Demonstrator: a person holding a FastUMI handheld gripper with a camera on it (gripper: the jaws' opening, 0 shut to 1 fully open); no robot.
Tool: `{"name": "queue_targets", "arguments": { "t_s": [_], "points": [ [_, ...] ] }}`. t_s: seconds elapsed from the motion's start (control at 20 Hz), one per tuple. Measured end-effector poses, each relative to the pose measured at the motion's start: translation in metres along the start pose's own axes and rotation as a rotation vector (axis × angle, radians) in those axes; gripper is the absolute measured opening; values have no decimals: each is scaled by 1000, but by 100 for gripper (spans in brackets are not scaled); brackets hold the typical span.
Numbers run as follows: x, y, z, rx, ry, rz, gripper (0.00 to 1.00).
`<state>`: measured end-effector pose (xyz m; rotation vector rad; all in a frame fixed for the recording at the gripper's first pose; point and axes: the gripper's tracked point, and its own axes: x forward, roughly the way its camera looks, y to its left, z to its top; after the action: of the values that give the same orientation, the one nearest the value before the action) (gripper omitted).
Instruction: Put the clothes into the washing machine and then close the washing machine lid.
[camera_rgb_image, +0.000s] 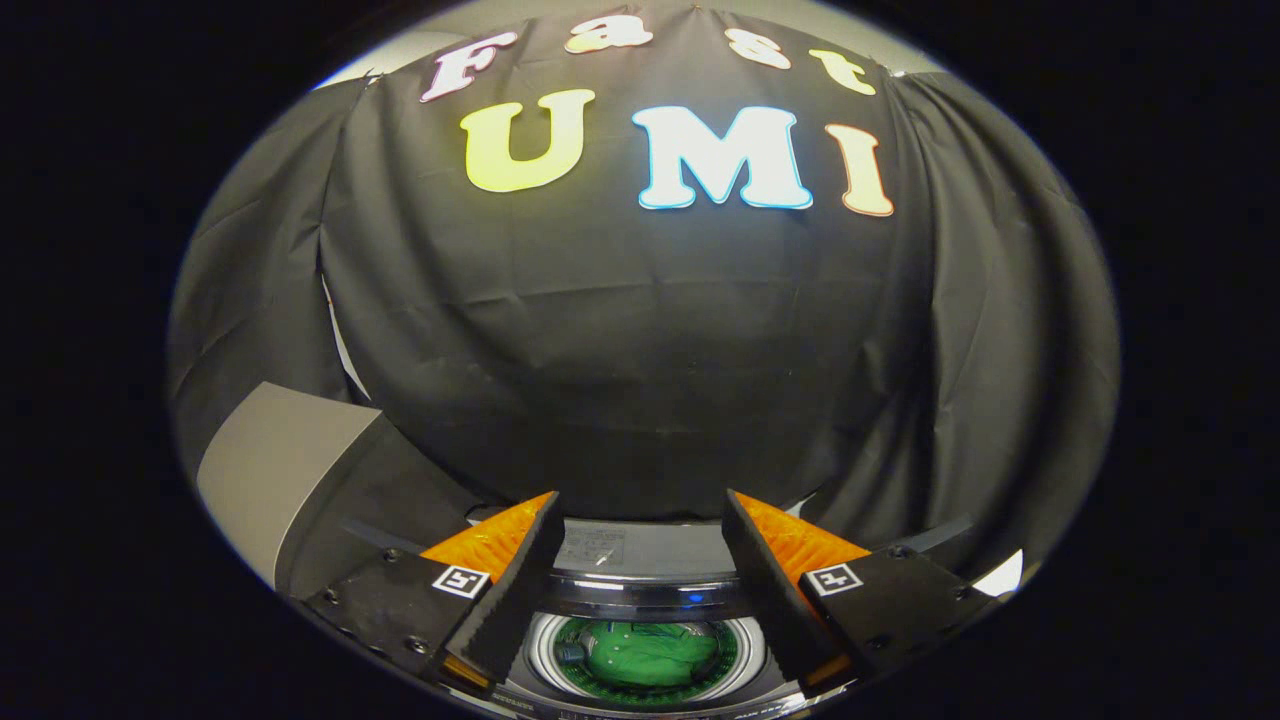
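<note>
Drum: green garment (648, 655) already inside washing machine (640, 590).
Gripper (640, 520): above the drum, fingers wide, empty, probably free for the lid.

The gripper (640, 494) has two wedge-shaped fingers (520, 580) that taper toward the far end, with finely ribbed inner faces. They stand apart and hold nothing. Each is mounted on a flat black block (385, 605). The left block has a small square black-and-white marker (461, 581) at its inner corner, the right block a matching one (834, 578). Round screws (415, 645) sit in the blocks.
</note>
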<state>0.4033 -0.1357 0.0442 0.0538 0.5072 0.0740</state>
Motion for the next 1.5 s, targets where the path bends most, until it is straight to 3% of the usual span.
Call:
{"name": "queue_targets", "arguments": {
  "t_s": [0.4, 0.7, 0.95, 1.3, 1.5],
  "points": [
    [-30, 4, -40, 6, -63, 8, 98],
    [-49, 2, -96, -30, -37, 15, 99],
    [-67, 11, -129, -55, -64, 61, 98],
    [-109, 34, -151, -116, -190, 134, 98],
    [-166, 46, -151, -77, -312, 111, 98]
  ]
}}
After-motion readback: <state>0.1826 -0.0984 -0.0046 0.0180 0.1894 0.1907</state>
